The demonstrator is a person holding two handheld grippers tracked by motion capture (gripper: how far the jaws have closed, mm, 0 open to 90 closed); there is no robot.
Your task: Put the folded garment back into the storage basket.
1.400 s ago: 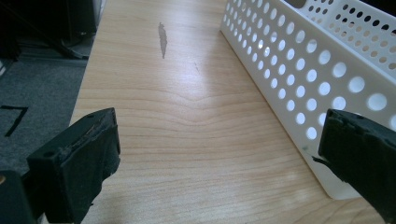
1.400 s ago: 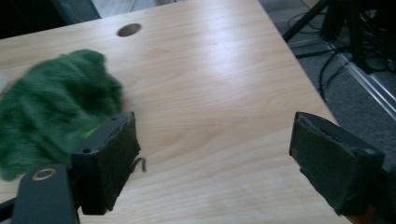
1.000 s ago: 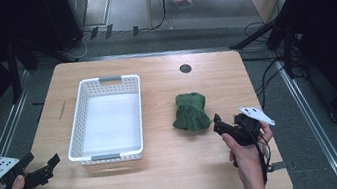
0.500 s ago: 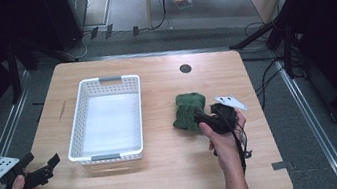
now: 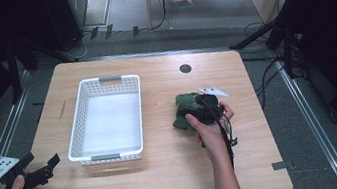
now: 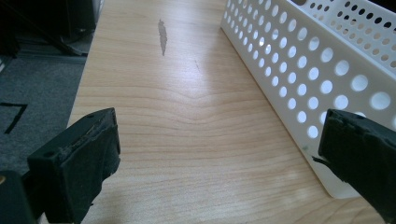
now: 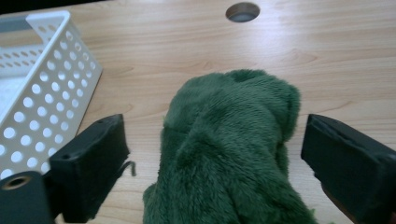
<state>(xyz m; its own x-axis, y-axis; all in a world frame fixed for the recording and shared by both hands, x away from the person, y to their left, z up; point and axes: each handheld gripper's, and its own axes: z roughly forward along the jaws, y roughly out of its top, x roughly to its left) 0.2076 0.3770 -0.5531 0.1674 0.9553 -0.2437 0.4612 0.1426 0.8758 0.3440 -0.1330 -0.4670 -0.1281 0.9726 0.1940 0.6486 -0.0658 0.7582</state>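
From the high view I see the white perforated basket (image 5: 107,120) left of centre on the wooden table (image 5: 169,180), a round cable hole (image 5: 185,68) above the green plush toy (image 5: 182,111) at centre right; my right gripper (image 5: 190,113) sits over the toy, my left gripper (image 5: 48,165) at lower left beside the basket's near corner. In the left gripper view my jaws gape wide over bare wood, gripping nothing, the basket (image 6: 327,70) wall at right. In the right gripper view my jaws have just been opening; they straddle the plush toy (image 7: 233,149), pads clear of the fur, basket (image 7: 42,79) upper left.
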